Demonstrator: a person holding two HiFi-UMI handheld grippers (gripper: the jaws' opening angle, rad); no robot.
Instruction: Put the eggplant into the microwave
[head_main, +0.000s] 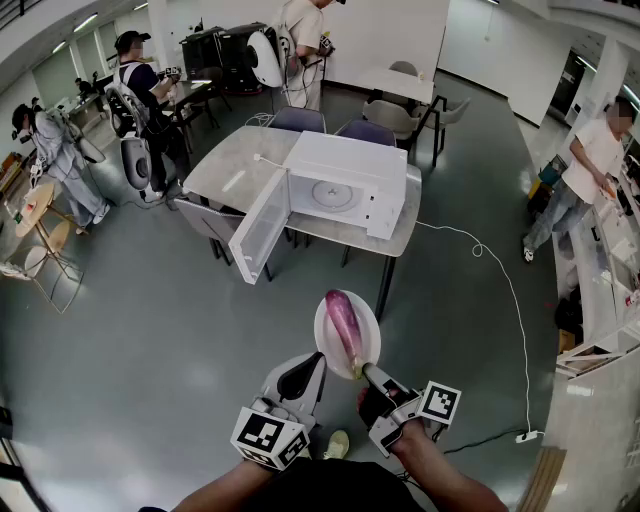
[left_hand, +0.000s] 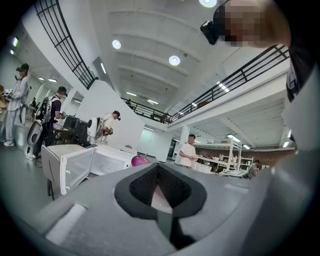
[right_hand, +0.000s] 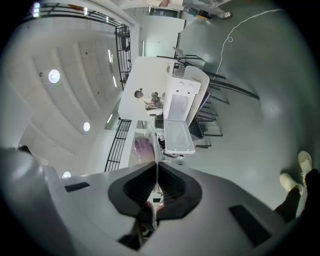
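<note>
Eggplant (head_main: 346, 322) loose on plate (head_main: 323, 338): smooth, likely to roll. My right gripper (head_main: 370, 374) clamped on plate's near rim, left gripper (head_main: 316, 364) pinching rim beside it. Keep plate level.

Purple, white-streaked eggplant (head_main: 343, 320), white plate (head_main: 370, 335), white microwave (head_main: 350, 160), black-and-white square-patterned marker cubes (head_main: 268, 437), dull grey floor (head_main: 150, 330)

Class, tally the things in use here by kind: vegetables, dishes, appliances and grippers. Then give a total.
Purple eggplant: 1
Round white plate: 1
White microwave with open door: 1
Grippers: 2 (left gripper, right gripper)
Total: 5
</note>
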